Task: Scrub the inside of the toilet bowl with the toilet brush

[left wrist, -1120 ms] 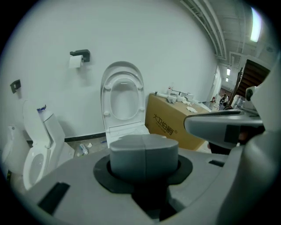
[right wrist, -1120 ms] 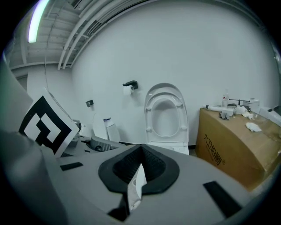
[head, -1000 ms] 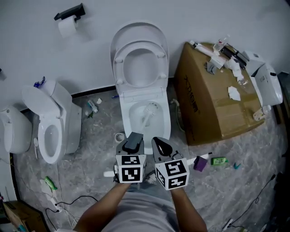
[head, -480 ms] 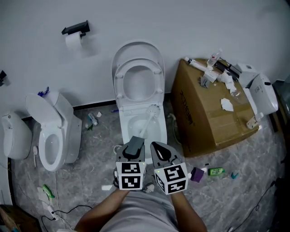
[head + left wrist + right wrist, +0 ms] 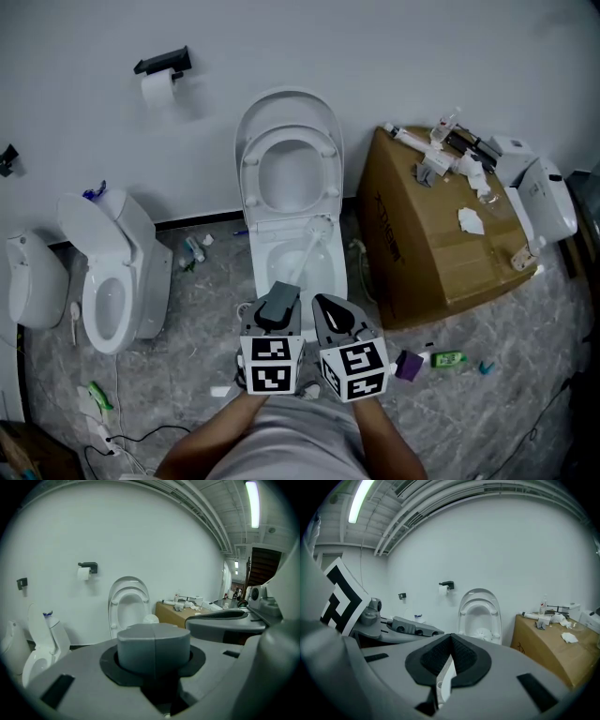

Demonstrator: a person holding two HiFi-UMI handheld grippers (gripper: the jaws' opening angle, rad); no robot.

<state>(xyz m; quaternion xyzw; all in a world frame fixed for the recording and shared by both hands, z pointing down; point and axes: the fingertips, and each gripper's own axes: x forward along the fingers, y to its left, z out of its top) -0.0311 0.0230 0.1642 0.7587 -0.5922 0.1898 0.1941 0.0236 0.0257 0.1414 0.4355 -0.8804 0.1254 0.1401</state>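
Left gripper [image 5: 278, 298] clamping toilet brush [image 5: 316, 228]; right gripper [image 5: 330, 309] closed, empty, just beside

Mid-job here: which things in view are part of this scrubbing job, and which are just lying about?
In the job: toilet brush, held in the left gripper; middle toilet.
Lying about: cardboard box, smaller toilet at left, toilet roll, green bottle.
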